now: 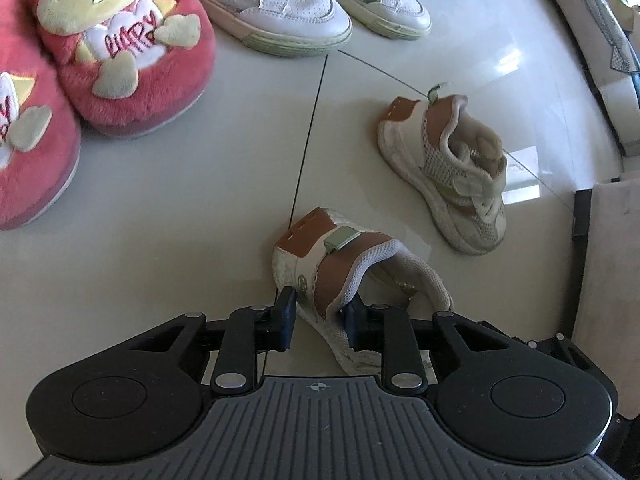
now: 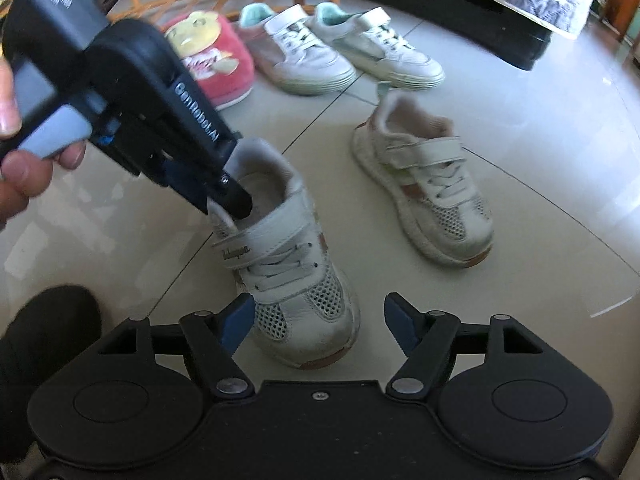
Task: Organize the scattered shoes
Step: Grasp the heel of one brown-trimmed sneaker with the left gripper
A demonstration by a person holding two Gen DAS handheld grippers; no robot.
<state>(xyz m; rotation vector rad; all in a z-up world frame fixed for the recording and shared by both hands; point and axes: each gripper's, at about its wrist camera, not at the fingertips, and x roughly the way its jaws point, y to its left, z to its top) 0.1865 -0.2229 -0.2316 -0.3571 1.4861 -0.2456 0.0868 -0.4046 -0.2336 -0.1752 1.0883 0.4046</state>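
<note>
The small mesh sneaker (image 2: 280, 252) is standing upright on the pale tiled floor (image 1: 160, 240), directly ahead of the right gripper (image 2: 318, 326) and partly between that tool's spread jaws, which are touching nothing. The left gripper (image 1: 320, 324) is reaching down into it from the side: in the left wrist view one pad is sitting outside the heel wall and the other inside the padded collar, so the jaws are pinching that collar, drawn in close on the thin fabric.

Its mate (image 2: 424, 188) is lying well apart, ahead and to the right of both tools. Beyond the grippers a row is forming: two pink plush slippers (image 1: 120, 52) and a pair of white lace-up sneakers (image 1: 304, 4) sitting side by side.

Judging by size and build, the shoe is looking light, so a one-sided pinch should be enough to carry it. The collar is soft and foam-padded and is likely giving under the pads, which could let the shoe swing or tilt toe-down when lifted. The heel counter, with its brown patch, is appearing stiffer and is the better place to bite. The mesh toe box is seeming too squashy, and the strap and laces too loose, to make good holds. Nothing here is fragile; slipping from the grip is the main risk.
</note>
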